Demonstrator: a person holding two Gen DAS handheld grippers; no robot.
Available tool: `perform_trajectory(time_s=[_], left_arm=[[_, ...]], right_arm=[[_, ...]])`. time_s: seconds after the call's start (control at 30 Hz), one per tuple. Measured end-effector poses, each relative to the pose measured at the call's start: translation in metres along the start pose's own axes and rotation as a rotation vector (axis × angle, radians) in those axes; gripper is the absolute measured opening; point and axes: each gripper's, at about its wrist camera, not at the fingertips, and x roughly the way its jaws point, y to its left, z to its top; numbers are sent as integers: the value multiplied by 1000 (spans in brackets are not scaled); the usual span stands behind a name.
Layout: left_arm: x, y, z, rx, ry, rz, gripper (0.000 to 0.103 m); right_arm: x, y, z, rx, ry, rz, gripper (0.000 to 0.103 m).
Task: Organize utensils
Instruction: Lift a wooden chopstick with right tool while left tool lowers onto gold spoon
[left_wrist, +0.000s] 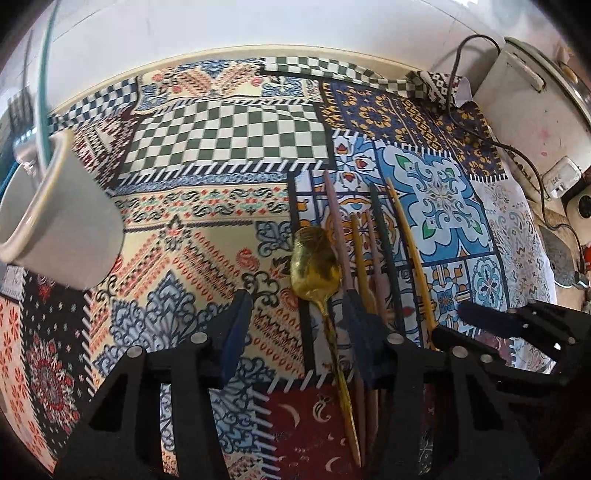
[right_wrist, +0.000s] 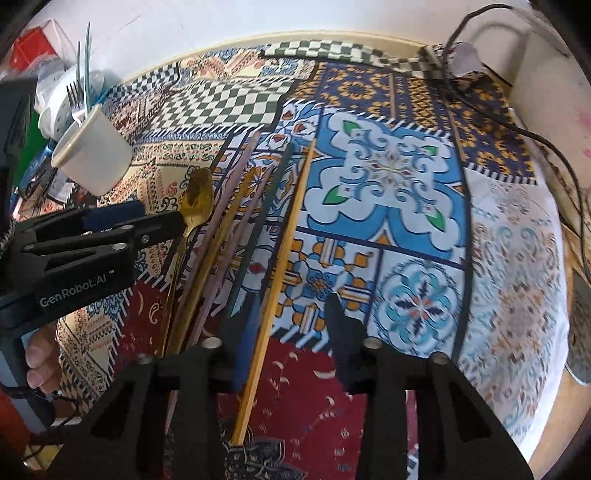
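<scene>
A gold spoon (left_wrist: 314, 258) lies on the patterned cloth beside several chopsticks: pink (left_wrist: 338, 229), yellow (left_wrist: 410, 258) and dark green (left_wrist: 384, 236). My left gripper (left_wrist: 295, 328) is open, low over the cloth, with the spoon's handle between its fingers. My right gripper (right_wrist: 291, 325) is open; a yellow chopstick (right_wrist: 284, 258) runs between its fingers. The spoon (right_wrist: 197, 203) and the left gripper (right_wrist: 136, 218) show at left in the right wrist view. A white cup (left_wrist: 55, 214) stands at left; in the right wrist view the cup (right_wrist: 96, 155) holds a fork (right_wrist: 75, 99).
The patterned tablecloth (left_wrist: 221, 129) covers the table. A white appliance (left_wrist: 532, 107) with a black cable (left_wrist: 491, 140) stands at back right. Clutter and a white perforated holder (right_wrist: 62, 99) lie beyond the cup. The right gripper (left_wrist: 495, 321) shows at right in the left wrist view.
</scene>
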Motion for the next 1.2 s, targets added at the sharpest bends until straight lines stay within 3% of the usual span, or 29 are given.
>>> perform_trajectory(time_s=[0.23, 0.5, 0.63, 1.0, 1.2], left_arm=[[17, -8, 6, 19, 46, -5, 45], [23, -19, 12, 52, 28, -5, 43], [27, -23, 17, 61, 11, 15, 35], [28, -14, 19, 43, 8, -34, 33], [4, -7, 12, 37, -26, -67, 33]], right_arm=[[9, 1, 4, -22, 9, 8, 8], [6, -17, 7, 23, 21, 8, 8], [10, -17, 14, 33, 29, 17, 8], [23, -1, 34, -14, 9, -15, 8], [19, -7, 35, 22, 13, 35, 6]])
